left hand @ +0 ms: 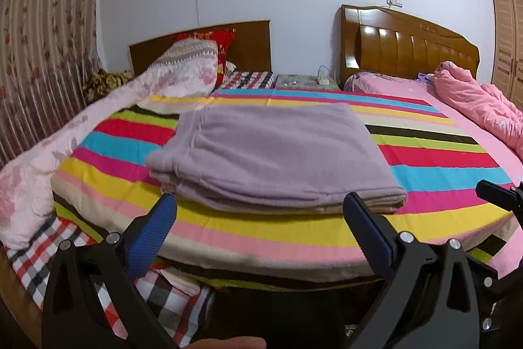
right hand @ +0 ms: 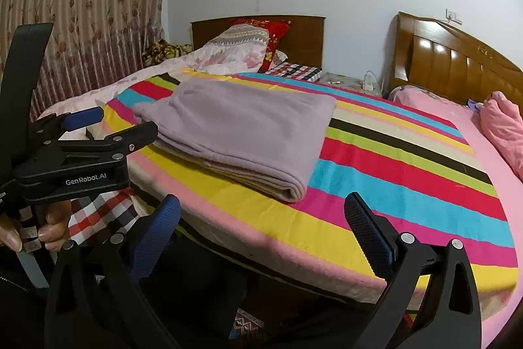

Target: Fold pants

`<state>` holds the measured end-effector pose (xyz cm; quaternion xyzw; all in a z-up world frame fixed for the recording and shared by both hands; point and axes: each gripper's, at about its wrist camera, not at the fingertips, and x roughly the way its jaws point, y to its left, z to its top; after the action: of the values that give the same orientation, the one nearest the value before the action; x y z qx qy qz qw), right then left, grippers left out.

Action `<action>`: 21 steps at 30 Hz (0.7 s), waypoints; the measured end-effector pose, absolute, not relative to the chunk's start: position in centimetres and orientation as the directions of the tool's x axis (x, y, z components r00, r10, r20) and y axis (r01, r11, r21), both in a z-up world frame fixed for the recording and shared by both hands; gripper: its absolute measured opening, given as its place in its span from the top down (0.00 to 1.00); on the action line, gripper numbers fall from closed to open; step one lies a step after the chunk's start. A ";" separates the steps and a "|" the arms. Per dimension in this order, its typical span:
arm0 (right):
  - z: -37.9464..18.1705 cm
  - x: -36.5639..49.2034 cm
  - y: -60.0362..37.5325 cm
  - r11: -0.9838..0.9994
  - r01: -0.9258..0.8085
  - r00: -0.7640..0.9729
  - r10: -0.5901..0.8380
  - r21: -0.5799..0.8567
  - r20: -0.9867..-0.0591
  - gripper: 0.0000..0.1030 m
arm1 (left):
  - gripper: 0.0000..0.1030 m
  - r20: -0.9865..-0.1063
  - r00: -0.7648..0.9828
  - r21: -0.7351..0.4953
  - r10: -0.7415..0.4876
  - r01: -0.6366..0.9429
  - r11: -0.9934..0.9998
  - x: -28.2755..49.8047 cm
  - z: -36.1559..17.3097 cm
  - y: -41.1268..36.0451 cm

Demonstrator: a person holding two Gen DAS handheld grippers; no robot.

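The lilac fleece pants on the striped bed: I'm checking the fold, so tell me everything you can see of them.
The lilac fleece pants look soft and fuzzy, with a paler beige lining showing at the stacked edges. They lie folded into a flat, layered rectangle, the layers visible along the near edge and the left end slightly uneven. They rest on the multicoloured striped bedspread, near its front edge. Nothing else touches them; both grippers hang open in front, apart from the fabric.
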<state>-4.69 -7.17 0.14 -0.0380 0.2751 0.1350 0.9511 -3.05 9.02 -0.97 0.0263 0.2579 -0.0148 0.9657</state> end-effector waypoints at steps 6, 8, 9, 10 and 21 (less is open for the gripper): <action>0.1 -4.9 -6.9 0.959 -0.282 0.810 0.236 -0.005 -0.537 0.06 | 0.01 -0.524 0.852 0.041 0.003 0.022 0.999 -2.5 -1.6 9.5; 0.1 -4.9 -7.0 0.960 -0.279 0.810 0.235 -0.002 -0.537 0.06 | 0.01 -0.528 0.849 0.042 0.010 0.014 0.999 -2.5 -1.8 9.6; 0.0 -4.8 -7.1 0.961 -0.278 0.810 0.234 0.000 -0.537 0.06 | 0.01 -0.531 0.847 0.044 0.014 0.011 0.999 -2.4 -1.8 9.6; 0.0 -4.9 -7.0 0.961 -0.276 0.811 0.233 0.001 -0.537 0.06 | 0.01 -0.533 0.846 0.045 0.017 0.008 0.999 -2.3 -1.9 9.6; 0.0 -5.0 -7.1 0.960 -0.278 0.809 0.235 0.000 -0.539 0.06 | 0.01 -0.539 0.842 0.056 0.028 0.002 0.998 -2.2 -2.0 9.6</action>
<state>-5.02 -7.08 -0.04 -0.0395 0.2782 0.1350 0.9502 -2.18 9.59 -2.02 0.0269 0.2813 0.0069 0.9592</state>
